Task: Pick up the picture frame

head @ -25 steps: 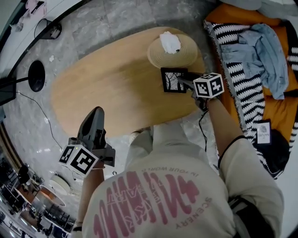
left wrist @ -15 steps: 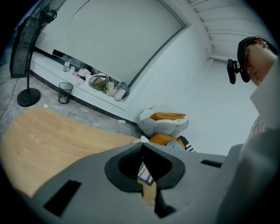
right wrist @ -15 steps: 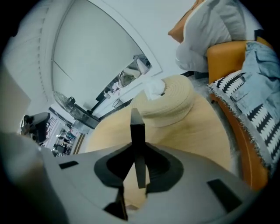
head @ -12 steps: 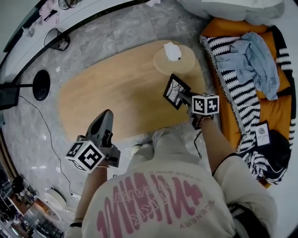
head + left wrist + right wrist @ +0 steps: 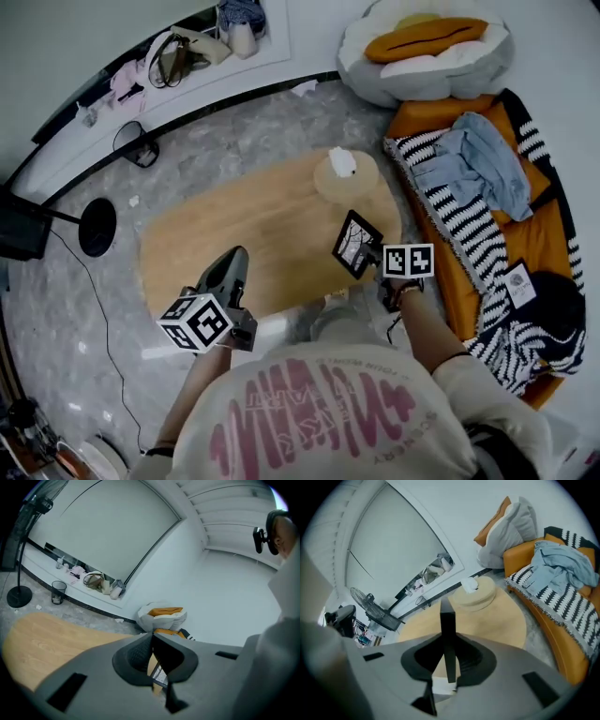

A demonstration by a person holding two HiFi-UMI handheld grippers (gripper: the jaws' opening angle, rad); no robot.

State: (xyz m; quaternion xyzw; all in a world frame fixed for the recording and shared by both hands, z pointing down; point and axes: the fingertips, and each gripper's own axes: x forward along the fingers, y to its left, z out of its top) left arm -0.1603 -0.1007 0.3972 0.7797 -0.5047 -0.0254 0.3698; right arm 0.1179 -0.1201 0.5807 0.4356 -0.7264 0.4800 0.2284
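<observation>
The jaws of our right gripper (image 5: 449, 662) have just closed on the edge of the picture frame (image 5: 355, 242), over the right end of the tabletop (image 5: 234, 220). We judge it needs a firm, untilted grip. The jaws of our left gripper (image 5: 153, 644) are together and empty.

The pink lettering across the back of my shirt (image 5: 309, 412) stands upside down and is too smeared for me to read. A white tag (image 5: 518, 281) by the striped blanket (image 5: 469, 234) bears print too small to read.
</observation>
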